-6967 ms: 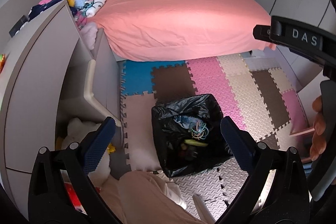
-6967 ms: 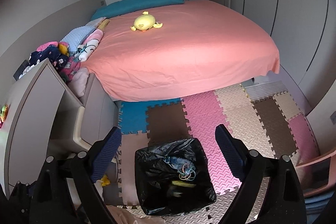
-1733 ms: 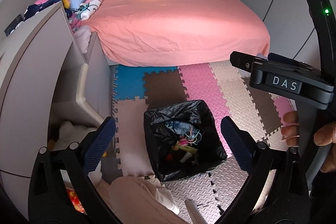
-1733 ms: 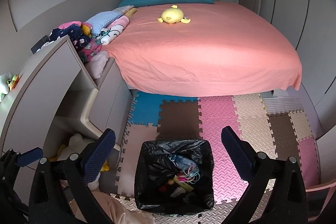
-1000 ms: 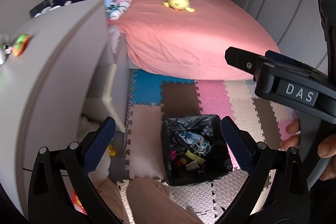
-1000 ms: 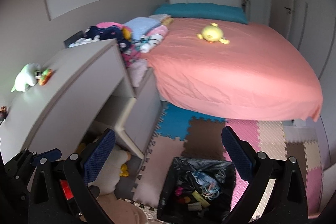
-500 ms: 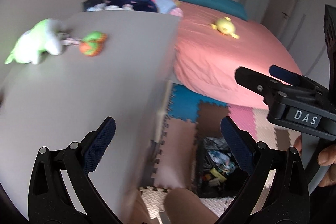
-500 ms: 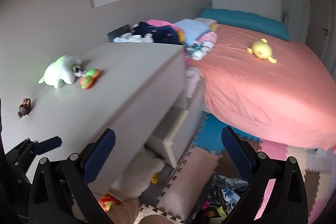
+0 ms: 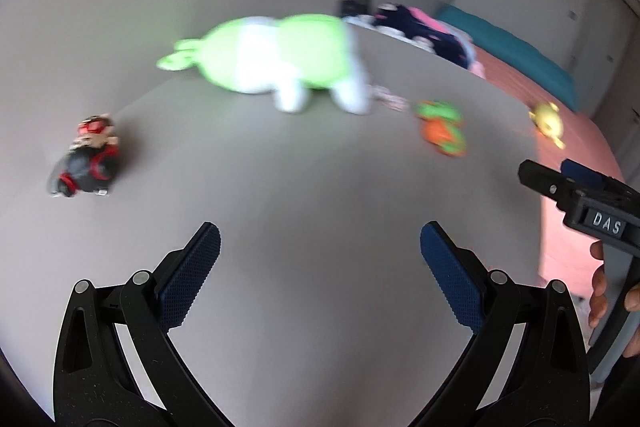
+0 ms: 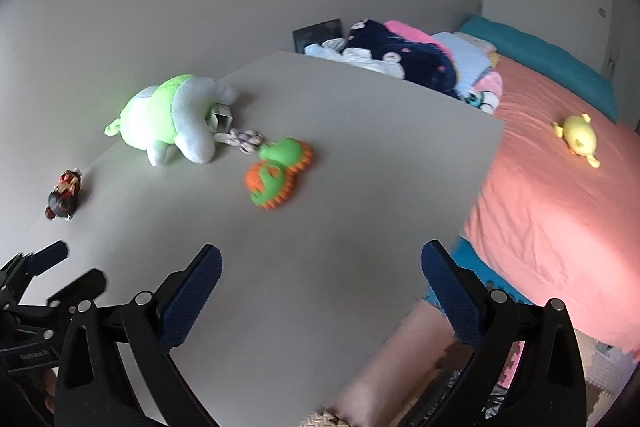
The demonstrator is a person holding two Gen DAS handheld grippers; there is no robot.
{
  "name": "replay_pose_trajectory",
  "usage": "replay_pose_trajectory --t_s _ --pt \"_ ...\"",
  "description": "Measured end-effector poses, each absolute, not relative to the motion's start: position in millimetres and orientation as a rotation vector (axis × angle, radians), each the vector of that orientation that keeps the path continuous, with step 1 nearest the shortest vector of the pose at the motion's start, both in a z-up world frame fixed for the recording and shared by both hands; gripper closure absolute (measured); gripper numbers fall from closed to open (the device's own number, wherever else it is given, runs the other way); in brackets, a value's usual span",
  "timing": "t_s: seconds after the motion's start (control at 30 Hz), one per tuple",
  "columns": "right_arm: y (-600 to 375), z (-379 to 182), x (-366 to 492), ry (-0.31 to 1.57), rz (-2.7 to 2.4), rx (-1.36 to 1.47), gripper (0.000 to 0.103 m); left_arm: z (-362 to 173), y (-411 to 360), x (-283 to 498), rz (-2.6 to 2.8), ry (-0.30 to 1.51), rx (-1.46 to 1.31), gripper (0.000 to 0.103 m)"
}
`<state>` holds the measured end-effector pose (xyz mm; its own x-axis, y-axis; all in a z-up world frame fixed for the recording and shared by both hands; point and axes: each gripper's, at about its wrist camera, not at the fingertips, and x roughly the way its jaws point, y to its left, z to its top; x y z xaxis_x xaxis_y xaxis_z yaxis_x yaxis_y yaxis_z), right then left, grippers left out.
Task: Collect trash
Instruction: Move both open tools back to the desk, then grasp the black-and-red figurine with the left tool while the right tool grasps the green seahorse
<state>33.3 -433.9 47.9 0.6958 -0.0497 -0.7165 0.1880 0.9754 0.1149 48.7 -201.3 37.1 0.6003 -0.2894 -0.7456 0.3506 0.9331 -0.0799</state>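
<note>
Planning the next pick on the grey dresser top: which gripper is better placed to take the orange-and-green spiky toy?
Probably the right gripper: open, empty, the orange-and-green spiky toy nearly straight ahead. From the left gripper, also open, the toy sits off to the right, and the small red-and-black figure looks nearer.

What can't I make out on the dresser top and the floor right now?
- Left wrist view: motion blur smears the green-and-white plush and the small red-and-black figure.
- Right wrist view: the tag and small pale item beside the plush are too small to identify.
- Right wrist view: the black bag is nearly hidden behind the right gripper and the bottom edge.
</note>
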Motion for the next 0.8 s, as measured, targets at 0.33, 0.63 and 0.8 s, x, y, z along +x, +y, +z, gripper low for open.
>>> replay_pose_trajectory --t_s 0.33,0.63,0.8 --pt "-417.0 19.1 126.8 0.897 -0.21 0.16 0.014 36.6 -121.8 90.7 -0.219 0.842 -0.023 0.006" --pt "-407.1 9.2 147.6 0.895 -0.267 0.151 0.058 41.0 -70.4 114.9 -0.09 0.82 -0.079 0.006" --pt "-397.9 20.0 142.0 0.828 -0.267 0.151 0.058 37.9 -59.1 138.7 -0.039 0.826 -0.066 0.006"
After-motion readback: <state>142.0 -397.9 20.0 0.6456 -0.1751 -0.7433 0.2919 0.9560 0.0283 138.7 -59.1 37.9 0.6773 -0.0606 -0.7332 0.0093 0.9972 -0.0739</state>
